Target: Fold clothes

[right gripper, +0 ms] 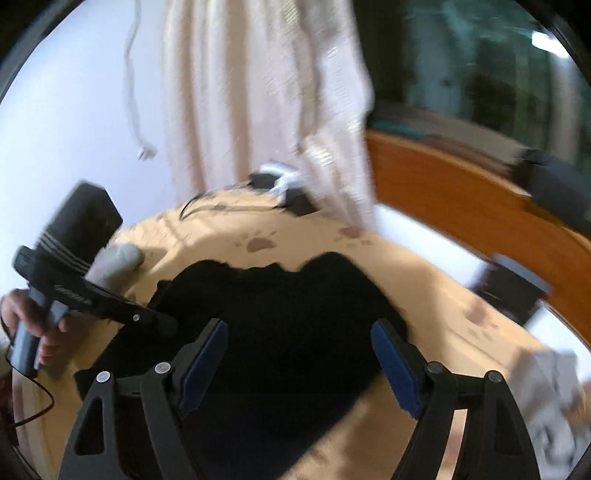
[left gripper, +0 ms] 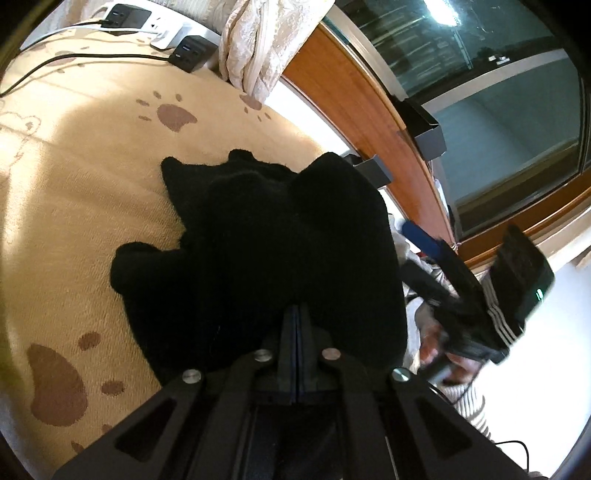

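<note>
Left gripper [left gripper: 297, 325]: we are finding its jaws closed on the near edge of the black garment [left gripper: 266, 236] lying on the paw-print blanket [left gripper: 74, 206], presumably anchoring a fold; right gripper [right gripper: 299, 354] is hovering open above it.

Left view sharp, sunlit; right view motion-blurred; fisheye edges

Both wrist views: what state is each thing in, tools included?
Black garment: crumpled on the bedspread, unfolded.
Left tool: shut on the black garment's near edge.
Right tool: open above the garment, nothing between its pads.
Power strip: plugs inserted.
Curtain: hanging, bunched.
</note>
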Available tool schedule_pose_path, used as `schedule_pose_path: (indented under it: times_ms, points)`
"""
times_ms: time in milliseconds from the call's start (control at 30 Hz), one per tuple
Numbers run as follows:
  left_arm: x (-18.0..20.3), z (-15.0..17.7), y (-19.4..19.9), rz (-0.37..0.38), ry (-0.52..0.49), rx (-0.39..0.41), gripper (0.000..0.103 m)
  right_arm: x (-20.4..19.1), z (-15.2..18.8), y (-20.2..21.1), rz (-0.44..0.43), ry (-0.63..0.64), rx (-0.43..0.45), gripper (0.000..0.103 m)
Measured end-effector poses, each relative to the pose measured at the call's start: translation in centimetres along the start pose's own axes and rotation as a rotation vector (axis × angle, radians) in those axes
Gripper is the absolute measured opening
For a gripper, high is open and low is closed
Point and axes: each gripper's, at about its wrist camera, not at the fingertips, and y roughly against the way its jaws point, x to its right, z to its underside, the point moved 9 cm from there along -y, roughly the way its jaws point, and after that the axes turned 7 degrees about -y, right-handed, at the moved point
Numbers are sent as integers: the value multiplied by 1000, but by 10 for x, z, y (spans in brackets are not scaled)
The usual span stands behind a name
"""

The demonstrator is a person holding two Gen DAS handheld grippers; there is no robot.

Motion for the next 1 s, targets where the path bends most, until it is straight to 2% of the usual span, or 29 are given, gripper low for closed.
schedule_pose_path:
  times_ms: [67, 133, 167, 233, 400, 467, 533, 600, 633, 700, 767, 867, 900, 967, 1000]
  points:
    - [-2, 0, 0, 5, 3, 5, 3, -15, 9, -30, -58, 21, -90, 82]
    - [-3, 1, 1, 10, 1, 17, 3, -18, 21, -68, -68, -2, -215, 83]
    - [-3, 1, 1, 13, 0, 27, 3, -16, 20, -82, -83, -31, -234, 88]
    - [-4, 2, 1, 24, -2, 39, 3, -11, 12, -95, -75, -72, -250, 90]
    - [1, -2, 5, 2, 35, 12, 6, -9, 14, -92, -48, -68, -256, 93]
    - [12, -9, 11, -16, 11, 23, 24, -7, 8, -84, -32, -78, -237, 93]
    - [24, -22, 11, -69, -48, 60, 73, -4, -2, -69, -9, -101, -196, 93]
    - [36, -36, 12, -125, -109, 97, 80, -4, -19, -55, -17, -110, -133, 93]
    - [33, -40, 9, -143, -103, 98, 80, -3, -28, -48, -15, -121, -106, 93]
    - [21, -47, 1, -175, -74, 91, 80, 6, -33, -53, 46, -129, -134, 93]
    - [9, -52, -3, -198, -48, 90, 80, 19, -26, -68, 127, -131, -195, 93]
    - [-2, -54, -2, -193, -40, 112, 80, 27, 5, -98, 153, -131, -335, 93]
    - [-6, -54, -2, -192, -40, 112, 80, 27, 16, -106, 157, -116, -355, 93]
    - [-13, -53, -3, -201, -37, 108, 80, 28, 16, -102, 134, -122, -275, 93]
    - [-23, -51, -5, -231, -18, 87, 81, 29, 16, -100, 125, -131, -266, 93]
